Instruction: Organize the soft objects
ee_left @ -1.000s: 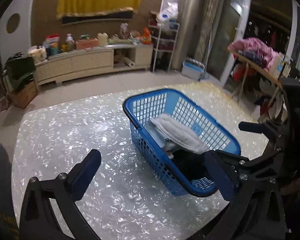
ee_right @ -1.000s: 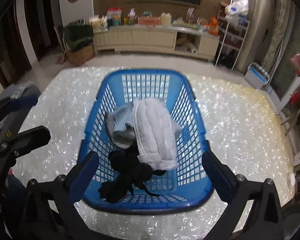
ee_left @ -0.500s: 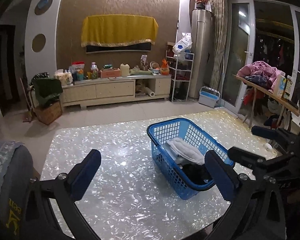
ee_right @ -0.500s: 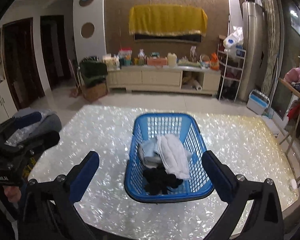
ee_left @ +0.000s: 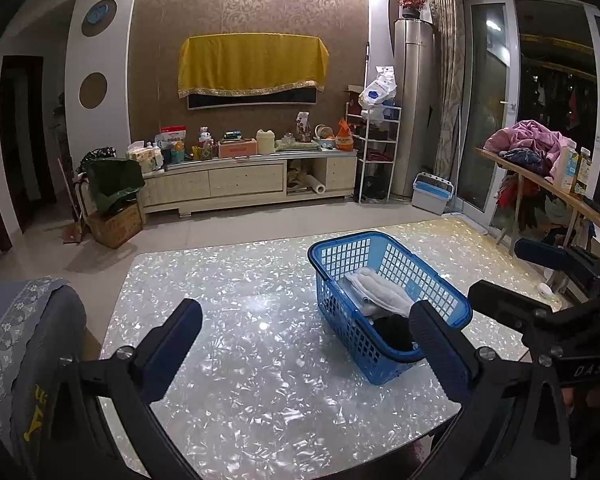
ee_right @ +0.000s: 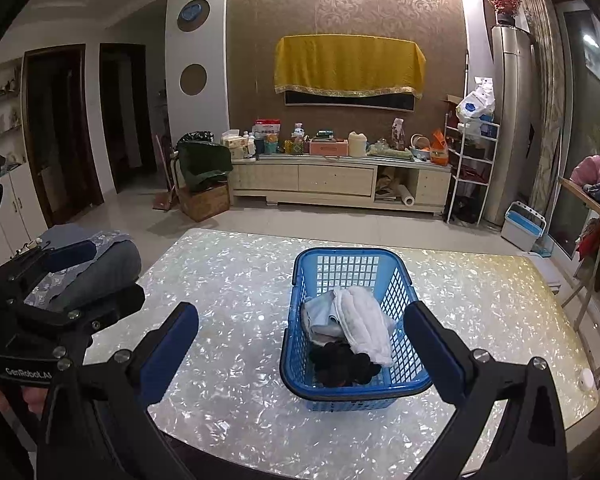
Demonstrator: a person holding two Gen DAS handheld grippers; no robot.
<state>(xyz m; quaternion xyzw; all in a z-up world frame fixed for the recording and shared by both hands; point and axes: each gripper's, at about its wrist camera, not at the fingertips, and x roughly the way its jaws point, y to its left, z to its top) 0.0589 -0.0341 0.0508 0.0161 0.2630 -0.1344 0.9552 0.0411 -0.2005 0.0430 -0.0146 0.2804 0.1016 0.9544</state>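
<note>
The left gripper is wide open and holds nothing; in the left wrist view its two blue fingers stand far apart above the shiny white table. The blue basket stands on the table to the right, just behind the right finger. Inside it lie a white folded towel and a black cloth, the black one nearer to the camera. The right gripper shows at the right edge, beside the basket. In the right wrist view, the right gripper is also open and empty, with its fingers spread on both sides of the blue basket, above the table and not touching the basket. In the basket the white folded towel lies over a pale blue cloth, and the black cloth is at the near end. The left gripper is at the left, above the table's edge, next to a grey chair back.
</note>
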